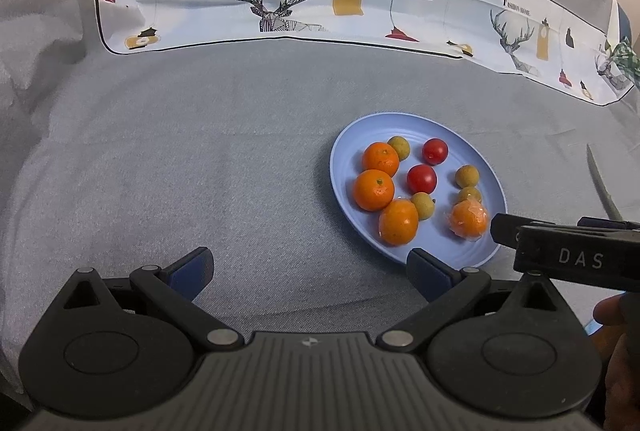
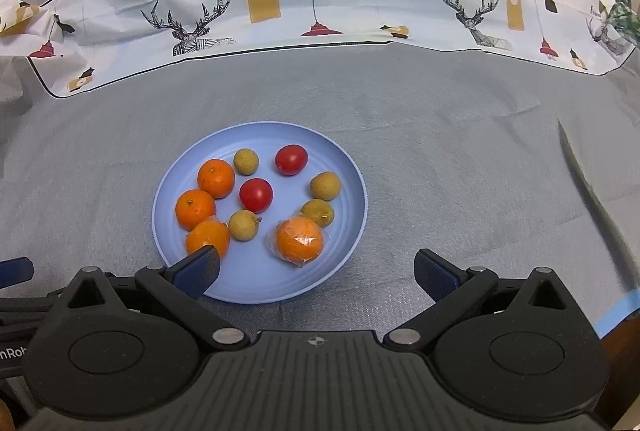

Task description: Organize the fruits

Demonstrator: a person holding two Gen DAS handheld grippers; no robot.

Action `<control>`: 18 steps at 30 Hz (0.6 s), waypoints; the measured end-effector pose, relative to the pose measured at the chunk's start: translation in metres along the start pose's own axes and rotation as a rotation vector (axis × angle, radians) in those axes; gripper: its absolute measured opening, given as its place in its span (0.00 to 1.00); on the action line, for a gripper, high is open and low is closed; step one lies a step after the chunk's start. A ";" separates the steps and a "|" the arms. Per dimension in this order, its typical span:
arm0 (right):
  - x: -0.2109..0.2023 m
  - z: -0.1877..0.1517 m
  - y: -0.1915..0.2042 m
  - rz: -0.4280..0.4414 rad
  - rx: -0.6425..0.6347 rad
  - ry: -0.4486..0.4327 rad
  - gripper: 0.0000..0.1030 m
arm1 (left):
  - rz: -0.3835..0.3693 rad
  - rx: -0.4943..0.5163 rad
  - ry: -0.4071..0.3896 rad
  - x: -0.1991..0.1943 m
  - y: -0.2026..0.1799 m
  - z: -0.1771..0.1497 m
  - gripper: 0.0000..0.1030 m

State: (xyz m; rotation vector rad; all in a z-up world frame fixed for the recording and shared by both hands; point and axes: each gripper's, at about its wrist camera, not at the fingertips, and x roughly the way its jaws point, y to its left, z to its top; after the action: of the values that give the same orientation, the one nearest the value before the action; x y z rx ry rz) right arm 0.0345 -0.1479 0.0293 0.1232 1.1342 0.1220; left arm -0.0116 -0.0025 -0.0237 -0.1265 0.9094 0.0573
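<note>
Film-wrapped mandarin (image 2: 299,239) near on the blue plate (image 2: 352,231) looks slippery, soft; grip its sides gently; right gripper (image 2: 316,273) and left gripper (image 1: 308,271) both spread, empty

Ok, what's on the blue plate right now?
On the blue plate: four oranges, two plastic-wrapped, two tomatoes and four small tan fruits. The right gripper's finger hides part of one wrapped orange.

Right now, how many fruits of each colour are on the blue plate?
Orange mandarins: 4 (two in clear wrap)
Red tomatoes: 2
Yellow-brown longans: 4
Total: 10, all on the blue plate
</note>
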 end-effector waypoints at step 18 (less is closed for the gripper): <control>0.000 0.000 0.000 -0.001 -0.001 0.002 0.99 | -0.002 0.009 -0.002 0.000 -0.003 -0.001 1.00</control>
State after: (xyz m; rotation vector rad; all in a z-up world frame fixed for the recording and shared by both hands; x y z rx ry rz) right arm 0.0346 -0.1477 0.0293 0.1218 1.1360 0.1211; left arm -0.0122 -0.0057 -0.0240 -0.1194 0.9074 0.0513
